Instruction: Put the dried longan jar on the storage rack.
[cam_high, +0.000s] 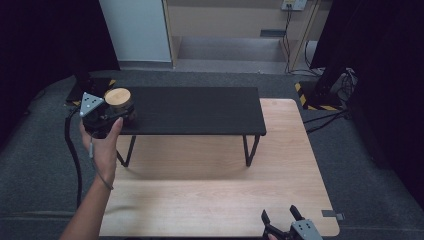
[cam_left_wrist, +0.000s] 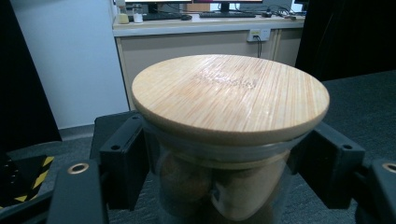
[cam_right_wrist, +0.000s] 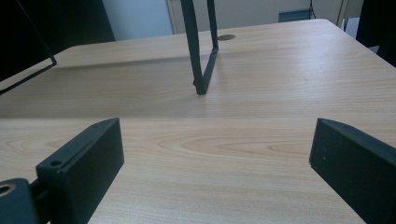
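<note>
A glass jar (cam_left_wrist: 224, 182) with a round bamboo lid (cam_high: 118, 96) (cam_left_wrist: 229, 95) and brownish lumps inside is gripped in my left gripper (cam_high: 102, 116), both black jaws pressed on its sides just under the lid. In the high view the jar is at the left end of the black raised shelf (cam_high: 200, 110), at its top; whether it rests on the shelf I cannot tell. My right gripper (cam_high: 282, 216) (cam_right_wrist: 215, 158) sits low over the wooden table (cam_high: 210, 200) at its near right edge, jaws wide apart with nothing between them.
The shelf stands on thin black legs (cam_high: 249, 150) (cam_right_wrist: 201, 51) over the far half of the table. Grey carpet (cam_high: 40, 165) surrounds the table. A black and yellow striped base (cam_high: 320, 97) and cables lie at the back right. A cable (cam_high: 72, 150) trails from the left gripper.
</note>
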